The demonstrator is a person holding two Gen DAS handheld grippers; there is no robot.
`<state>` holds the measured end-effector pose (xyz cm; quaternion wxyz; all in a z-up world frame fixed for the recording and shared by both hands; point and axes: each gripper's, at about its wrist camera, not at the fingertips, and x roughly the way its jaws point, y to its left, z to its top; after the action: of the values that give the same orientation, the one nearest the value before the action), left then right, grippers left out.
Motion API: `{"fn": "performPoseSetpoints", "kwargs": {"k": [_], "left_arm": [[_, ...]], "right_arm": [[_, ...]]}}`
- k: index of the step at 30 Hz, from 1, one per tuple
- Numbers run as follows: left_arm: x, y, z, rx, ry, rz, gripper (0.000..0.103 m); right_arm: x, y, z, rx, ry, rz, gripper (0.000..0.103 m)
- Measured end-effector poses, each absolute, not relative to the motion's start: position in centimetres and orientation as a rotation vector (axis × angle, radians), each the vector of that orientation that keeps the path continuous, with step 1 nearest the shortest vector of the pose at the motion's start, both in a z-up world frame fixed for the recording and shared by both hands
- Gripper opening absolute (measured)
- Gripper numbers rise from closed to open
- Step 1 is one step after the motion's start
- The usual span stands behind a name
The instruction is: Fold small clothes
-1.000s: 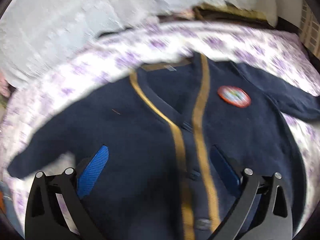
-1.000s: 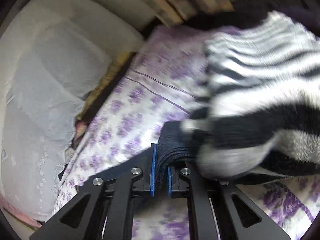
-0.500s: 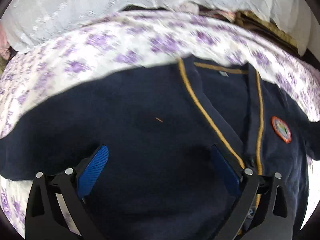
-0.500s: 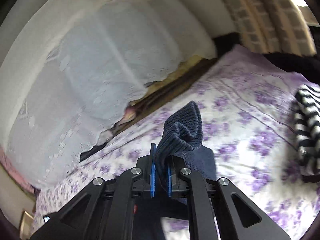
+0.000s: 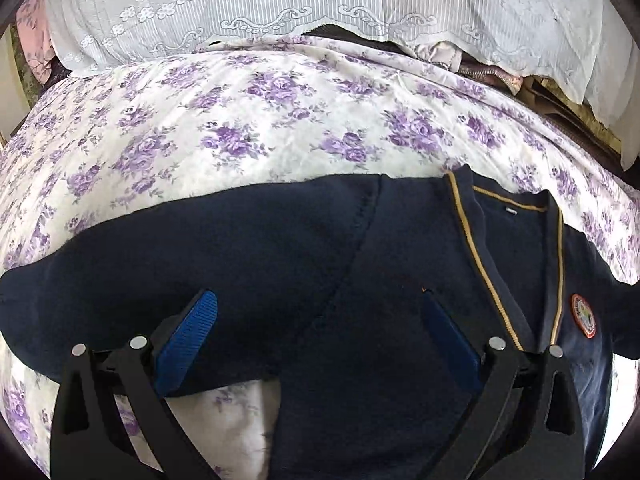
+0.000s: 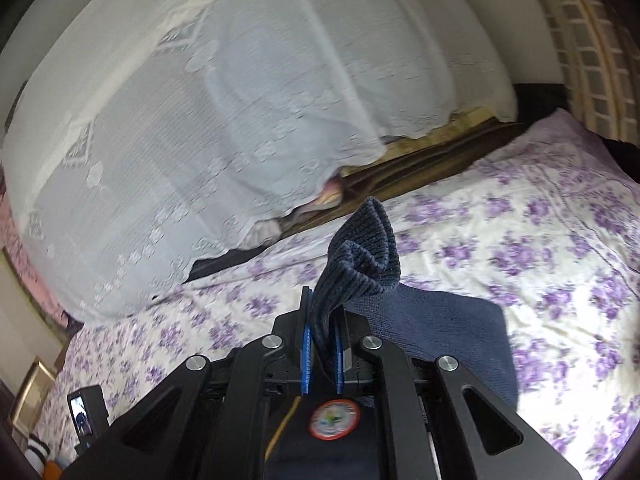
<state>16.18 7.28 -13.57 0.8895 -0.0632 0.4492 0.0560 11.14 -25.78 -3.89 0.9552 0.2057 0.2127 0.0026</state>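
Note:
A navy knit cardigan [image 5: 360, 280] with gold trim and a round red badge [image 5: 583, 316] lies flat on the flowered bedsheet [image 5: 280, 120]. My left gripper [image 5: 316, 312] hangs open just above its shoulder and outstretched sleeve [image 5: 140, 264], nothing between the blue pads. In the right wrist view my right gripper [image 6: 322, 344] is shut on the ribbed cuff [image 6: 360, 264] of the other sleeve, lifted off the bed and carried over the cardigan's front, where the badge [image 6: 334, 419] shows just below the jaws. The sleeve [image 6: 440, 332] trails back to the right.
A white lace cover [image 5: 320, 8] drapes furniture along the bed's far edge [image 6: 200, 140]. A wooden lattice [image 6: 592, 48] stands at the upper right. A small black device with a screen [image 6: 86, 416] sits at the lower left of the right wrist view.
The left gripper slid left across the cardigan, from over the button placket to the shoulder and sleeve. The right gripper rose and swung away from a striped garment, carrying the cuff over the cardigan's front.

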Motion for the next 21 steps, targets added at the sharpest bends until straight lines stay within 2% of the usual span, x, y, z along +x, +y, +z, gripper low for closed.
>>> {"fn": "performPoseSetpoints", "kwargs": {"k": [12, 21], "left_arm": [[16.6, 9.0, -13.6, -0.187, 0.941, 0.13, 0.099], [16.8, 9.8, -13.8, -0.196, 0.943, 0.161, 0.099]], "right_arm": [[14.0, -16.7, -5.3, 0.323, 0.52, 0.162, 0.009], [15.7, -11.5, -10.2, 0.245, 0.665, 0.242, 0.009]]}}
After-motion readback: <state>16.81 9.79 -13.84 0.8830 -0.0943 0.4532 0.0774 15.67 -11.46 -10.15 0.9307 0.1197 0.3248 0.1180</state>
